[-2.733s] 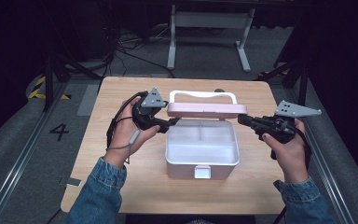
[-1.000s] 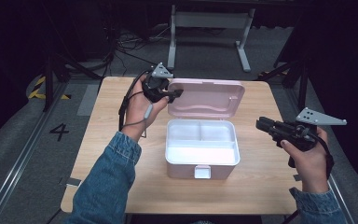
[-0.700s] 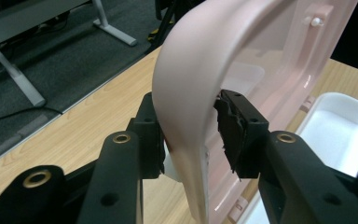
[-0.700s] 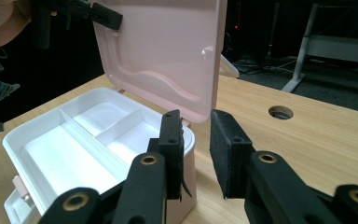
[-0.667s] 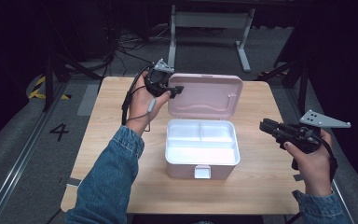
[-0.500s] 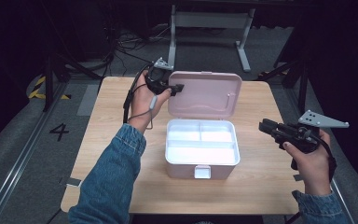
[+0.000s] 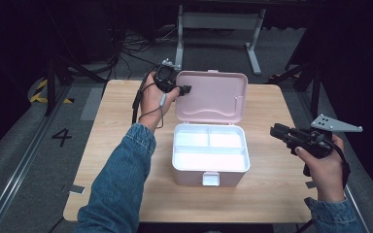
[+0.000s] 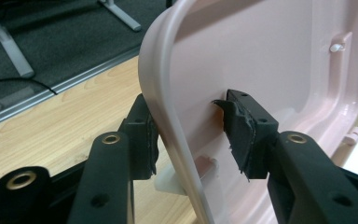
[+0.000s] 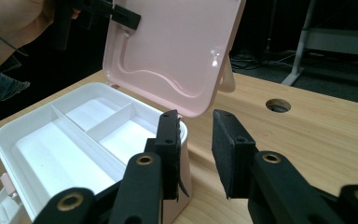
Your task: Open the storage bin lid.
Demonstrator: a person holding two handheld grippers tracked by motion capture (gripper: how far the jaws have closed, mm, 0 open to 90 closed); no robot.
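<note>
A pink box (image 7: pixel 189 172) with a white divided inside stands in the middle of the wooden table (image 7: pixel 121 121). Its pink lid (image 7: pixel 213 97) stands up, swung open at the back. My left gripper (image 7: pixel 184 90) is at the lid's upper left corner. In the left gripper view the lid's rim (image 8: pixel 168 93) runs between the jaws of the left gripper (image 8: pixel 191 126), which have just been opening; the right pad stands off the lid's inner face. My right gripper (image 7: pixel 275 131) hovers right of the box, open, with nothing between its pads (image 9: pixel 226 144).
The table has a round hole (image 9: pixel 278 105) behind the box on its right side. A metal stand (image 7: pixel 218 19) and cables lie on the floor beyond the table's far edge. A "4" (image 7: pixel 61 137) is marked on the floor at the left.
The lid has swung from nearly level to upright and open. My left hand went back with it and its jaws spread. My right gripper left the lid and drew away to the right.
</note>
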